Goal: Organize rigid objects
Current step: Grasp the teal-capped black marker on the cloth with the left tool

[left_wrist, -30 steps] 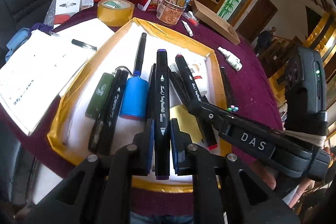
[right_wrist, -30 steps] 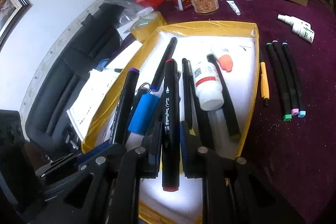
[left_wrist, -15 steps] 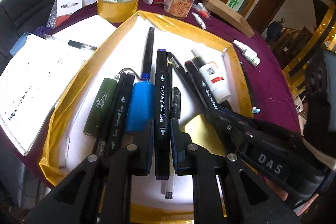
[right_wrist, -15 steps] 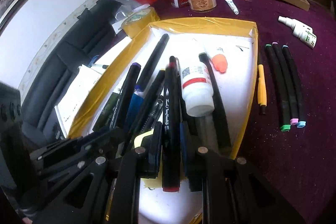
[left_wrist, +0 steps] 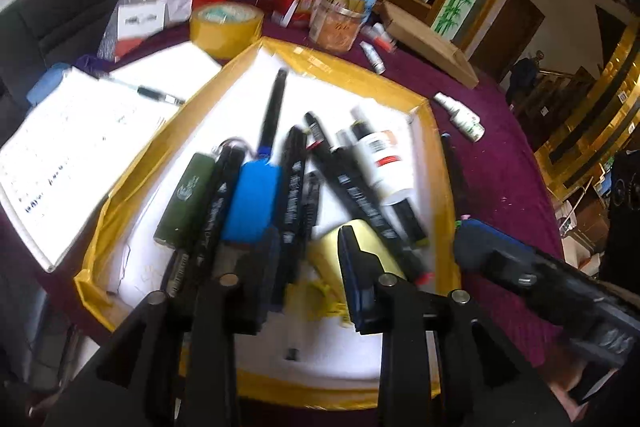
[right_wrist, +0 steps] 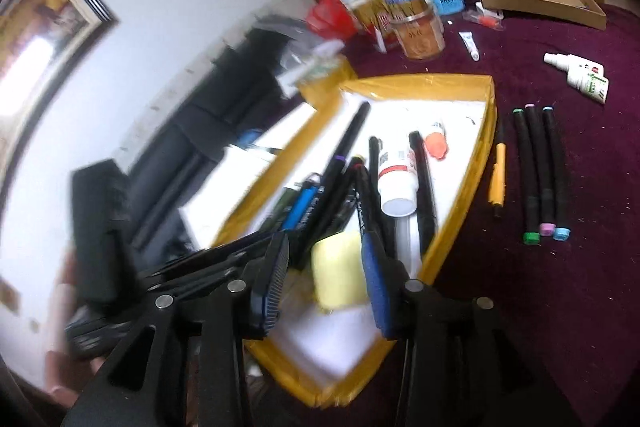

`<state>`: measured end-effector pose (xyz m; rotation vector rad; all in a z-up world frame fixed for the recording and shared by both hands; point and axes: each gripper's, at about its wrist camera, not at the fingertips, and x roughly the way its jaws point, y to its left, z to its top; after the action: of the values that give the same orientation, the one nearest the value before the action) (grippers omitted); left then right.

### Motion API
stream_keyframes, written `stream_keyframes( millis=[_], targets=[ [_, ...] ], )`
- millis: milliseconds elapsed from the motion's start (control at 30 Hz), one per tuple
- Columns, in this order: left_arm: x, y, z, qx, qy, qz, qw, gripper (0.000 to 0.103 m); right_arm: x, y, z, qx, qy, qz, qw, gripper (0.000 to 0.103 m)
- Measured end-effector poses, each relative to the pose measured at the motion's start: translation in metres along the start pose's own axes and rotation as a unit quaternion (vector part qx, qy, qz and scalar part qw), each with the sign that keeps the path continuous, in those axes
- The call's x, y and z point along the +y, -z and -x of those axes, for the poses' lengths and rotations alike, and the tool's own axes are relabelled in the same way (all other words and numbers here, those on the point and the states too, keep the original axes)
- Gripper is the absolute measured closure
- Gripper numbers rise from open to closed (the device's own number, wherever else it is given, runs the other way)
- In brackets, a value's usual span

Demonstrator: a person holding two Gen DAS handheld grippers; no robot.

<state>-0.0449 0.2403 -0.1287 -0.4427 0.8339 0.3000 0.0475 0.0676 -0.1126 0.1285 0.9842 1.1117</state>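
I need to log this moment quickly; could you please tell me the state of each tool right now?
Left tool: open, holding nothing, over the tray.
Right tool: open, holding nothing.

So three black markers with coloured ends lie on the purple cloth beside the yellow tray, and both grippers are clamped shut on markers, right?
Not quite. The three markers do lie beside the tray, but both wrist views show the left gripper and right gripper open, holding nothing.
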Motion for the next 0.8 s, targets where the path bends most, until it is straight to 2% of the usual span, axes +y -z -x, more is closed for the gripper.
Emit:
stream_keyframes(
  millis=[67,133,267,400,467,567,667,700,800],
  targets=[
    [-0.014,0.001,0.009,-0.013,0.002,-0.014,0.9998,0.071,-0.012,-0.005,0.027,-0.018,0.001,-0.008,1.0,0.067],
    [-0.032,0.002,0.015,-0.018,0.017,-0.035,0.9991,0.055,-0.026,-0.009,0.05,-0.037,0.016,-0.016,0.999,0.067],
    [-0.067,0.0,0.015,-0.013,0.044,-0.074,0.9962,0.055,-0.064,-0.028,0.081,-0.063,0.06,-0.044,0.995,0.065],
    [-0.106,-0.011,-0.008,0.034,0.086,-0.095,0.9911,0.055,-0.118,-0.057,0.085,-0.052,0.094,-0.072,0.992,0.065],
    [-0.124,-0.018,-0.02,0.046,0.085,-0.108,0.9895,0.055,-0.151,-0.069,0.073,-0.044,0.107,-0.093,0.989,0.065],
    [-0.155,-0.031,-0.043,0.058,0.079,-0.126,0.9872,0.055,-0.193,-0.065,0.059,-0.055,0.127,-0.125,0.982,0.065],
    [-0.177,-0.044,-0.075,0.08,0.077,-0.129,0.9854,0.055,-0.229,-0.058,0.055,-0.041,0.123,-0.2,0.971,0.065],
    [-0.184,-0.05,-0.091,0.093,0.076,-0.127,0.9846,0.055,-0.235,-0.057,0.055,-0.038,0.113,-0.211,0.97,0.065],
    [-0.194,-0.061,-0.128,0.136,0.078,-0.107,0.9817,0.058,-0.239,-0.058,0.062,-0.046,0.119,-0.212,0.969,0.065]
  ],
)
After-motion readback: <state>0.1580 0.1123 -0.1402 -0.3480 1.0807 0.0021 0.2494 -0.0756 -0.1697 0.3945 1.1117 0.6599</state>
